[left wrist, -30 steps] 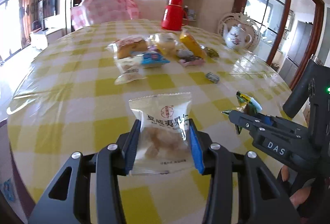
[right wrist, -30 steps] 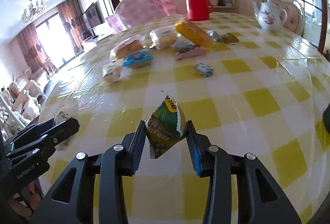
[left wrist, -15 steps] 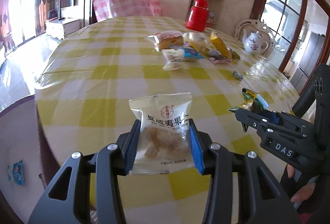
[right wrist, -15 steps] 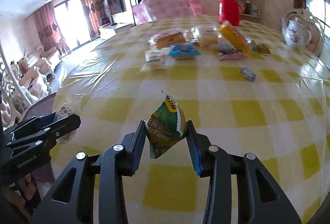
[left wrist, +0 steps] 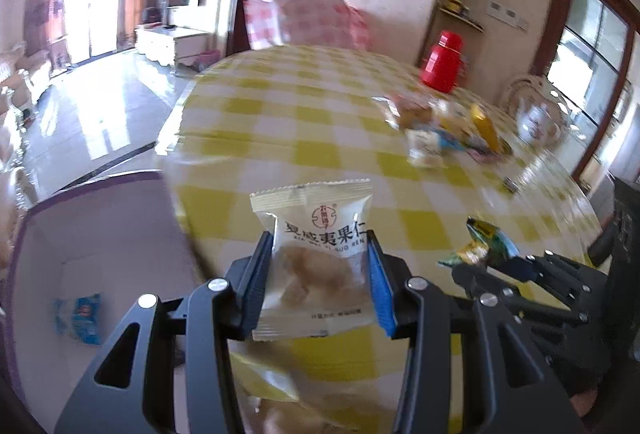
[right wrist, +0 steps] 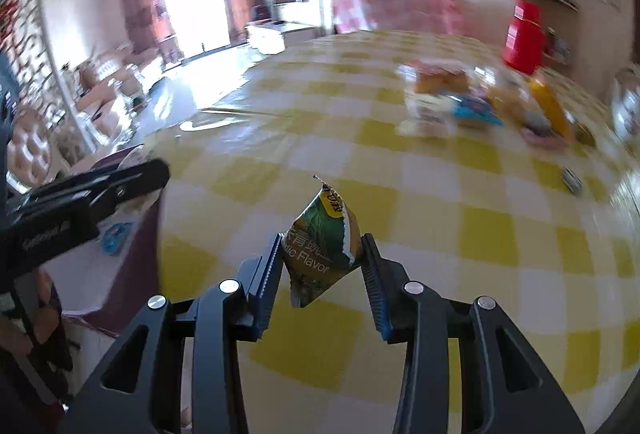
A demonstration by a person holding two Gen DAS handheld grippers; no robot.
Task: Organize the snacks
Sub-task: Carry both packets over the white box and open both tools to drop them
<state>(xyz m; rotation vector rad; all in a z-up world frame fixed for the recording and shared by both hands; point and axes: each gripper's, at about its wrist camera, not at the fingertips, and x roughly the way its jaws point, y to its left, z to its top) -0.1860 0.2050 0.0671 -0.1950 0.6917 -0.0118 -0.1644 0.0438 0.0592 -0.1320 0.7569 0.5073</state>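
Observation:
My left gripper (left wrist: 318,274) is shut on a white snack packet (left wrist: 316,254) with a brown treat inside, held above the table's near left edge. My right gripper (right wrist: 322,266) is shut on a small green pea snack packet (right wrist: 320,242), held above the table. The right gripper and its green packet (left wrist: 476,242) also show at the right of the left wrist view. The left gripper's body (right wrist: 80,194) shows at the left of the right wrist view. A pile of snacks (left wrist: 444,126) lies far across the yellow checked table (left wrist: 320,138).
A red thermos (left wrist: 442,62) and a white teapot (left wrist: 536,122) stand at the table's far side. One small wrapped candy (right wrist: 572,180) lies alone on the table. A blue packet (left wrist: 80,318) lies in a box below the table's left edge. A pink chair (left wrist: 308,14) stands behind.
Both grippers have swung left and back toward the table's near left edge with their packets. The snack pile now looks farther off and to the right. The box below has come into view.

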